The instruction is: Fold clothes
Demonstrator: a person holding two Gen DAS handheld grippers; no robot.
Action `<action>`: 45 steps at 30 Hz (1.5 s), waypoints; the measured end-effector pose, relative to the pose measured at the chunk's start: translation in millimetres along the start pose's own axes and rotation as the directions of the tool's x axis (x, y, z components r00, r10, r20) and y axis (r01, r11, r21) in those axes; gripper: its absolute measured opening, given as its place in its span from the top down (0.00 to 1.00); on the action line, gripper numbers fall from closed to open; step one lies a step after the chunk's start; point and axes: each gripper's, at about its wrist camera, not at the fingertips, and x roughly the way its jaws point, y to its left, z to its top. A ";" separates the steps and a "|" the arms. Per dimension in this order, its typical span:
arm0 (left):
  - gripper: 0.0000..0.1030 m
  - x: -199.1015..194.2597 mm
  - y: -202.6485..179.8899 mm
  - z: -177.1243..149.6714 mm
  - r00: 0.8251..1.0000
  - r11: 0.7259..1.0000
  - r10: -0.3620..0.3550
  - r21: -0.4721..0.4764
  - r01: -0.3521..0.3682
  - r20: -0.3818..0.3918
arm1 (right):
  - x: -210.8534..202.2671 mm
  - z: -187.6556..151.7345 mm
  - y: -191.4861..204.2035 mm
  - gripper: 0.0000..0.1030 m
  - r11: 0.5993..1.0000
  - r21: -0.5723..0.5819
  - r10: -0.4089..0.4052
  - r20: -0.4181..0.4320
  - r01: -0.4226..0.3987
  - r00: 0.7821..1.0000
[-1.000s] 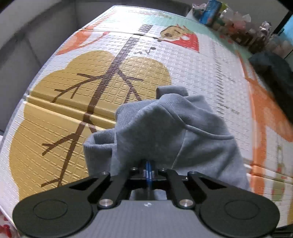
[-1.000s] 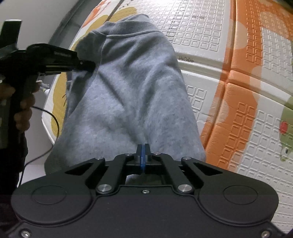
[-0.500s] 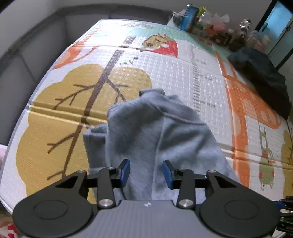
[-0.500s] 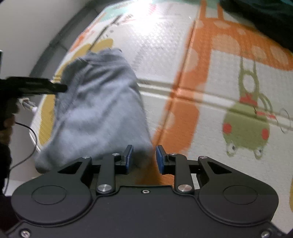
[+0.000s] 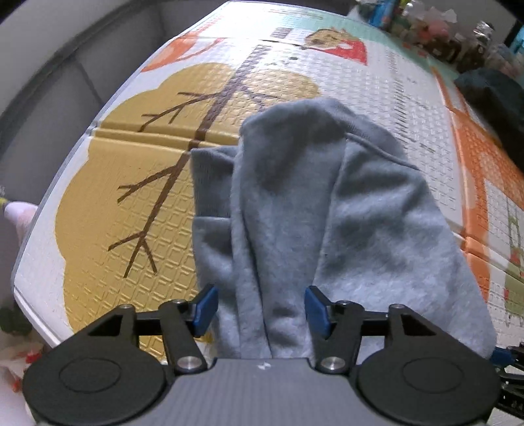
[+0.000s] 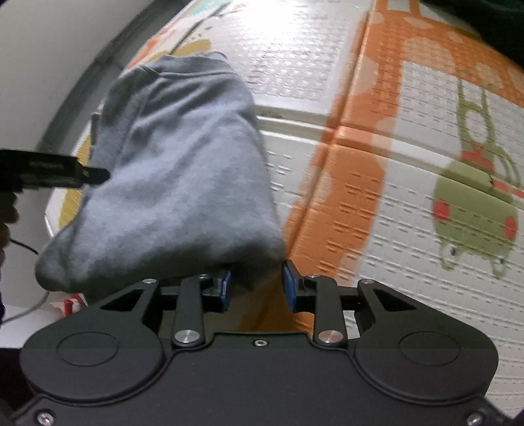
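A grey sweatshirt [image 5: 327,213] lies bunched in a loose fold on the patterned play mat [image 5: 137,213]. My left gripper [image 5: 260,309] hovers over its near edge. Its jaws are opening, and a ridge of cloth runs between the blue pads [image 5: 204,308] without being pressed. In the right wrist view the same sweatshirt [image 6: 183,183] fills the left half. My right gripper [image 6: 257,287] is at its near right corner. Those jaws are opening too, with the corner of cloth loose between them. The left gripper's finger [image 6: 65,172] pokes in from the left, beside the cloth.
A dark garment [image 5: 491,98] lies on the mat's far right, also seen as a dark garment [image 6: 491,26]. Bottles and packets [image 5: 442,39] crowd the far edge. The mat's left edge [image 5: 39,213] drops off to a grey floor. A thin cable [image 6: 23,245] hangs at left.
Both grippers were shut on the sweatshirt a second ago and have let it go. The cloth has settled onto the mat, and both views have shifted across it.
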 end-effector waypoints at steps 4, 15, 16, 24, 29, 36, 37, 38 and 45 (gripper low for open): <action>0.27 9.1 6.2 -1.1 1.000 1.000 0.006 -0.030 -0.006 -0.010 | 5.5 1.8 0.8 0.67 1.000 0.008 -0.021 0.035 0.020 0.999; 0.48 25.5 22.1 -2.1 0.989 0.982 -0.142 -0.132 0.135 -0.047 | 11.6 11.3 -17.8 0.77 0.995 0.089 -0.048 0.135 0.036 0.990; 0.52 25.6 22.0 -1.5 0.987 0.981 -0.152 -0.131 0.144 -0.048 | 11.8 12.7 -18.0 0.79 0.996 0.085 -0.052 0.131 0.041 0.990; 0.61 30.5 13.2 0.3 0.973 0.971 -0.219 -0.118 0.209 -0.072 | 3.4 16.5 -29.1 0.86 0.989 0.138 -0.074 0.150 0.053 0.986; 0.61 34.3 -10.7 5.3 0.961 0.963 -0.261 -0.089 0.253 -0.092 | -6.9 17.5 -49.1 0.87 0.978 0.193 -0.105 0.147 0.076 0.984; 0.61 38.6 -72.7 5.9 0.928 0.938 -0.340 0.021 0.347 -0.152 | -32.7 15.6 -100.6 0.86 0.939 0.308 -0.208 0.162 0.150 0.965; 0.61 39.1 -82.8 5.4 0.923 0.932 -0.350 0.039 0.360 -0.162 | -36.7 15.0 -109.2 0.87 0.932 0.326 -0.223 0.163 0.161 0.961; 0.61 39.1 -92.8 4.6 0.920 0.928 -0.353 0.060 0.367 -0.170 | -40.6 14.4 -117.9 0.87 0.923 0.344 -0.238 0.164 0.171 0.957; 0.61 37.7 -161.7 -1.3 0.909 0.886 -0.351 0.235 0.401 -0.226 | -59.3 12.4 -175.6 0.87 0.878 0.422 -0.320 0.166 0.226 0.933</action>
